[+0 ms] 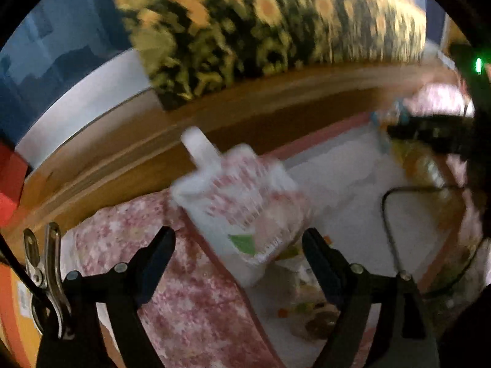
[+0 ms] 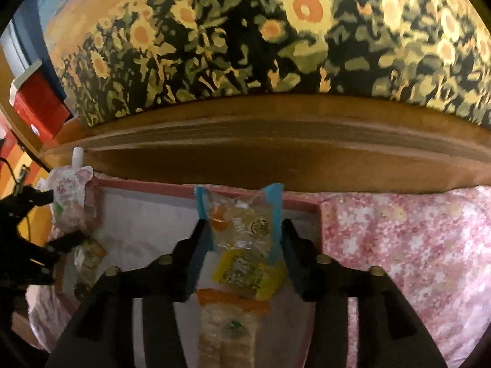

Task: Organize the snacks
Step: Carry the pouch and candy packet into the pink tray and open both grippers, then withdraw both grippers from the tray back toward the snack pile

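Right wrist view looks along the right tongs [image 2: 245, 230], whose two dark fingers press the blue side seams of a clear snack bag [image 2: 241, 217] from left and right, closed on it. The bag hangs tilted over a shallow pink-rimmed tray [image 2: 300, 203] with a pale lining. Below it in the tray lie a yellow packet [image 2: 248, 273] and, nearer the camera, an orange-topped packet [image 2: 230, 316], its lower end cut off by the frame. Beyond the tray's far rim runs a brown wooden ledge [image 2: 276, 141], and above that a sunflower-print cloth [image 2: 260, 36] fills the background. To the right of the tray spreads a pink floral cover [image 2: 414, 245]; the pale lining left of the bag is bare up to the rim.

At the tray's left edge a white spouted pouch [image 2: 69, 190] stands up, with the left tongs [image 2: 36, 230] dark beside it; whether they touch it cannot be told there.

Left wrist view is heavily smeared. The left tongs [image 1: 239, 242] stand wide apart, and the spouted pouch [image 1: 242, 208] sits between and beyond the fingertips; contact is not visible. A black cable [image 1: 389, 230] loops across the lining at right, and small packets under the right finger are too blurred to name. A metal clip [image 1: 46, 263] hangs at the lower left.
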{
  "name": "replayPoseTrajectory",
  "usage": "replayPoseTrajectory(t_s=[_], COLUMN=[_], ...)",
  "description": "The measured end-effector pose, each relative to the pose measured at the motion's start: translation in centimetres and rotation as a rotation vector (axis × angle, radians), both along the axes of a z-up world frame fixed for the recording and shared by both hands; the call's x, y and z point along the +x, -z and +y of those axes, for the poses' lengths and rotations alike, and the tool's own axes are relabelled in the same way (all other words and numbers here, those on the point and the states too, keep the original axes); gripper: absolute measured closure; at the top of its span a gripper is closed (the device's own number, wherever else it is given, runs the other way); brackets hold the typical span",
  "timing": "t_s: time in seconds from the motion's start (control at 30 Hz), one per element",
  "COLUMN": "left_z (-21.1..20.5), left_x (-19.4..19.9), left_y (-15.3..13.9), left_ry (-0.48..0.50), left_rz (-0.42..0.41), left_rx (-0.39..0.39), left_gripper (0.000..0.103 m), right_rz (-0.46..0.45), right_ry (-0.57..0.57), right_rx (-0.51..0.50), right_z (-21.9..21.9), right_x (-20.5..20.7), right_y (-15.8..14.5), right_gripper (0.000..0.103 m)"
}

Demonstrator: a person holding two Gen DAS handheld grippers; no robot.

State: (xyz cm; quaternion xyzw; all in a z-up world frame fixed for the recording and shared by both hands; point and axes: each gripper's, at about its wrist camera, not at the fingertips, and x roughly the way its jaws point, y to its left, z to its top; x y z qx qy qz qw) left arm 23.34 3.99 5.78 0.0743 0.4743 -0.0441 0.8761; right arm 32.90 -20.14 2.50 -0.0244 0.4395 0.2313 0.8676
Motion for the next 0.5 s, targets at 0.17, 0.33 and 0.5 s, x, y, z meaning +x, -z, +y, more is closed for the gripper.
replayPoseTrajectory(t_s=[0.17,0.33,0.5], left_z=[2.6,5.3,3.7], left_x=[-1.9,-3.1,-5.0], left_y=[-2.4,-1.8,-1.8], left_ry=[-0.107,-0.237,-0.207], left_rz=[-0.102,-0.037,-0.012], left_rx=[-0.164,-0.305,-0.298], left_gripper=[0.035,0.071,0.071], right_rz=[-0.053,-0.107,-0.116], right_ry=[0.002,-0.001,-0.003], right_rx=[0.01,0.005,0.021], right_z=[0.1,-0.2,-0.9], right_x=[-1.1,-2.8,-4.5], right_y=[-1.0,-2.3,-3.3], right_gripper=[0.028,0.028,0.028])
